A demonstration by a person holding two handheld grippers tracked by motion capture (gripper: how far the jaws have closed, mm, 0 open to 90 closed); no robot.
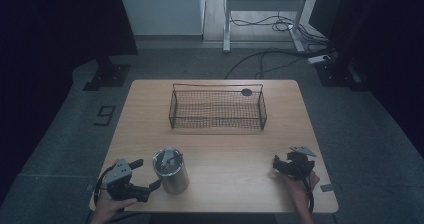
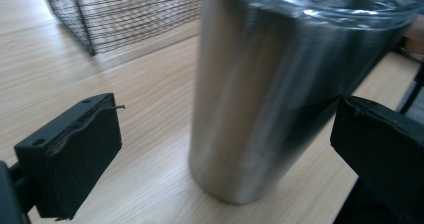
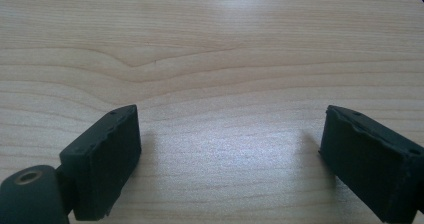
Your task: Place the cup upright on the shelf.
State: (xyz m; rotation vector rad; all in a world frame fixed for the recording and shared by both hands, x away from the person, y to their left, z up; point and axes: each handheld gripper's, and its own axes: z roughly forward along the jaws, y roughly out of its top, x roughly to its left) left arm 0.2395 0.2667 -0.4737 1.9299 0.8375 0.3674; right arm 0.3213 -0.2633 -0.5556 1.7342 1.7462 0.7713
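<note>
Steel tumbler [image 1: 171, 171] upright near front edge of table [image 1: 280, 134], left of centre, lid on. Left gripper [image 1: 145, 176] at front-left corner, jaws spread wide around tumbler, pads clear of its wall. Right gripper [image 1: 281, 165] near front-right corner, jaws wide, bare wood between them. Wire basket [image 1: 218, 109] toward back edge, centre.

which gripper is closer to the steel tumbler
Left. The left gripper sits right beside the steel tumbler, open jaws either side of it. The right gripper rests far off across the table.
</note>
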